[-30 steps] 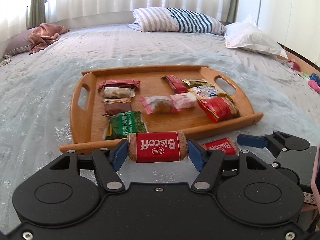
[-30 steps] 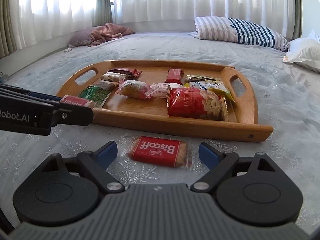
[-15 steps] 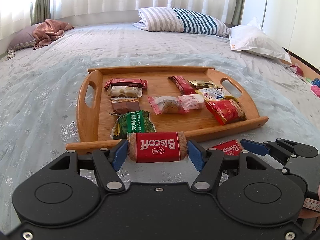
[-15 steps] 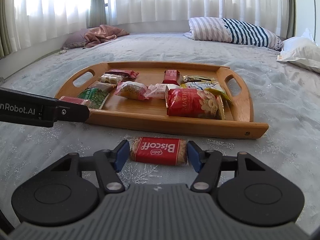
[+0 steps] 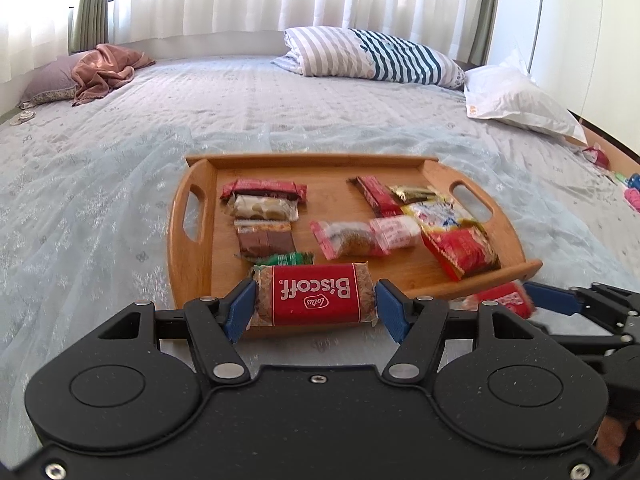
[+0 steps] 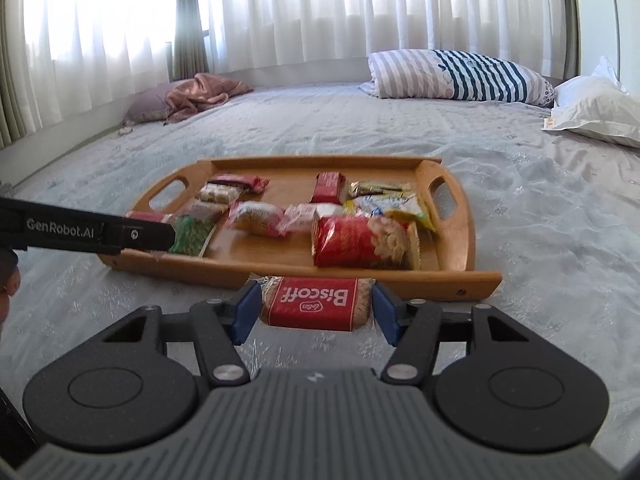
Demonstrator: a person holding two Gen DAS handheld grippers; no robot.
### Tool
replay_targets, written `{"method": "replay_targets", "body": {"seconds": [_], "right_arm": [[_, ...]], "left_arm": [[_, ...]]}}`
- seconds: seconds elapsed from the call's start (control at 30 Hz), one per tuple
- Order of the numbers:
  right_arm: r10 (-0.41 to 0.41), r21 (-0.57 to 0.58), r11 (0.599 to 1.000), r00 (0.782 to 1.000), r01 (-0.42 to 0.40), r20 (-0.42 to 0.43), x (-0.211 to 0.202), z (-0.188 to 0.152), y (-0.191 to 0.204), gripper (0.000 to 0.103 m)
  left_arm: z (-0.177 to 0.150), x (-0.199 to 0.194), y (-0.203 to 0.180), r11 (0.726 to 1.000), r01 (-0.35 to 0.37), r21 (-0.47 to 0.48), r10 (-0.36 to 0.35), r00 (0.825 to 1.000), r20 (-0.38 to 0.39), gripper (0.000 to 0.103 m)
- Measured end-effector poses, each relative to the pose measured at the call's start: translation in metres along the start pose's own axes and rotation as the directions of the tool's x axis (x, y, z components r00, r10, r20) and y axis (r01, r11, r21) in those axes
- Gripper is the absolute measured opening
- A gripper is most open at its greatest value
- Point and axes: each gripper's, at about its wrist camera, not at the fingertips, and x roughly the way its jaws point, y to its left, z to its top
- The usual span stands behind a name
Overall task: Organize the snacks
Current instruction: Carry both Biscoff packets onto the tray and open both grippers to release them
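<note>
A wooden tray (image 5: 192, 264) lies on the bed and holds several wrapped snacks, among them a green pack (image 5: 286, 259) and a red bag (image 5: 460, 252). My left gripper (image 5: 316, 310) is shut on a red Biscoff pack (image 5: 314, 294), gripped by its ends just above the tray's near rim. My right gripper (image 6: 316, 310) is shut on a second Biscoff pack (image 6: 316, 304), held clear of the bedcover in front of the tray (image 6: 460, 240). In the left wrist view that second pack (image 5: 500, 300) shows blurred at the right. The left gripper's arm (image 6: 92, 232) crosses the right wrist view at the left.
Pale blue bedcover (image 5: 100, 200) surrounds the tray. Far side: a striped pillow (image 5: 376, 56), a white pillow (image 5: 516, 100), and a pink cloth on a mauve cushion (image 5: 104, 68). Small colourful items (image 5: 632, 192) lie at the bed's right edge.
My right gripper's jaws closed onto the Biscoff pack that lay on the bedcover, then raised it slightly. The left gripper kept its grip on its own pack.
</note>
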Motion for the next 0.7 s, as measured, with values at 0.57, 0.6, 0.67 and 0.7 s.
{"method": "replay_targets", "body": {"seconds": [0.57,0.6,0.67,0.7], "right_arm": [[-0.017,0.098,0.995,0.999,0.013,0.040,0.063,0.088,-0.057,0.063],[-0.009,0.109,0.994,0.999,0.005,0.037,0.072,0.092,-0.062,0.063],[-0.008,0.136,0.991,1.000,0.006,0.017,0.088,0.100,-0.070,0.063],[-0.006,0.150,0.989,1.000,0.005,0.007,0.097,0.104,-0.074,0.063]], "left_arm": [[0.080,0.053,0.002,0.997,0.023,-0.075,-0.018,0.998,0.061,0.063],[0.083,0.060,0.001,0.997,0.018,-0.077,-0.014,0.998,0.061,0.063],[0.091,0.077,0.001,0.996,0.013,-0.088,-0.008,0.999,0.049,0.063],[0.094,0.085,0.001,0.995,0.014,-0.098,-0.010,0.999,0.043,0.063]]}}
